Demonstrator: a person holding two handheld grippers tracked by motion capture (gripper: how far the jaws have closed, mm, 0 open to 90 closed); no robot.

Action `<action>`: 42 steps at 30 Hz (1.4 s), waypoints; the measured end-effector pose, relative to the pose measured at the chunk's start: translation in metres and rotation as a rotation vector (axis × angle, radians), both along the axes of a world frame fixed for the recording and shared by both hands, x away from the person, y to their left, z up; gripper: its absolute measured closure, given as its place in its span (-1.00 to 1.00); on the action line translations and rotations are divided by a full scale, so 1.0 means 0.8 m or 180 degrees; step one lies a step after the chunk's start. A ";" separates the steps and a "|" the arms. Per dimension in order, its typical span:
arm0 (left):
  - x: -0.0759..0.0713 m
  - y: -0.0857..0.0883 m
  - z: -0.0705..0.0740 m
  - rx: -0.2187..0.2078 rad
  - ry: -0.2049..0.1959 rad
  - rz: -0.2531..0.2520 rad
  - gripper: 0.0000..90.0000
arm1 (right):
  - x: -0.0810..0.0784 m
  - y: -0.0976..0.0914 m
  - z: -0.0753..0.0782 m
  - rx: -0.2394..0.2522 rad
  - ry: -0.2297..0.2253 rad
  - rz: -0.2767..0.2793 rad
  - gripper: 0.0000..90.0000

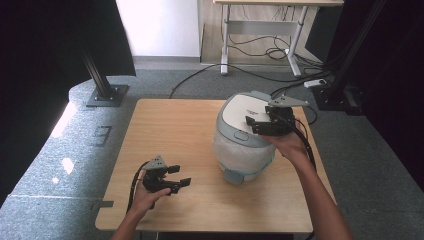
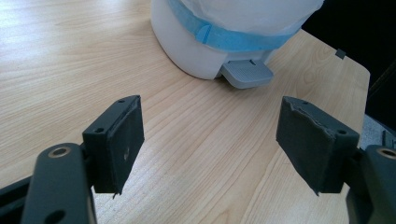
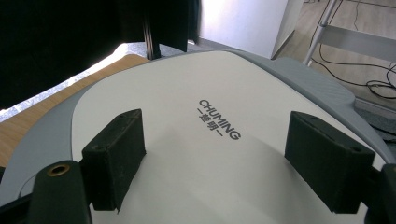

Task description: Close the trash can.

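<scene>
Right of centre in the high view sat the bin [image 1: 245,140], a rounded white thing with a grey-blue rim and a white lid, a clear bag tucked under a blue band. Its lid [image 3: 205,140] read "CHUMING" with small characters underneath I couldn't make out. A grey pedal [image 2: 246,73] stuck out at its base. The right gripper [image 1: 256,125] hovered over the lid, jaws wide, nothing held. Lower left, the left gripper [image 1: 179,176] was open and empty above the table [image 1: 175,130]. The bin's top got cut off in the left gripper view.
</scene>
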State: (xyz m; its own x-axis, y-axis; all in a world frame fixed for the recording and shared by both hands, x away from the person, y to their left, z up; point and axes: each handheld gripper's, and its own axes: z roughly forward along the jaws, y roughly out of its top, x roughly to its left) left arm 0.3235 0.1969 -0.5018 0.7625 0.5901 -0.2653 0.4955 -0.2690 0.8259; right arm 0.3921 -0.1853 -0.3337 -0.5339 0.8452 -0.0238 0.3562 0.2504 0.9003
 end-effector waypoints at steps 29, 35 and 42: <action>0.001 0.001 0.000 0.0011 0.0011 0.0020 -0.49 | -0.008 0.003 -0.004 -0.0001 -0.0045 -0.0053 -0.40; 0.002 0.006 0.001 -0.0031 0.0014 0.0048 -0.49 | -0.011 0.002 -0.002 -0.0074 -0.0096 0.0093 -0.49; 0.003 0.009 0.001 -0.0033 0.0008 0.0066 -0.49 | -0.041 -0.018 -0.004 0.0175 -0.0339 0.0132 -0.49</action>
State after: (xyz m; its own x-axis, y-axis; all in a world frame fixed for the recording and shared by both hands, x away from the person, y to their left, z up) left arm 0.3257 0.2037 -0.5011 0.7495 0.6029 -0.2734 0.5030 -0.2502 0.8272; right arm 0.3596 -0.2000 -0.3370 -0.5654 0.8240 -0.0366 0.2482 0.2123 0.9452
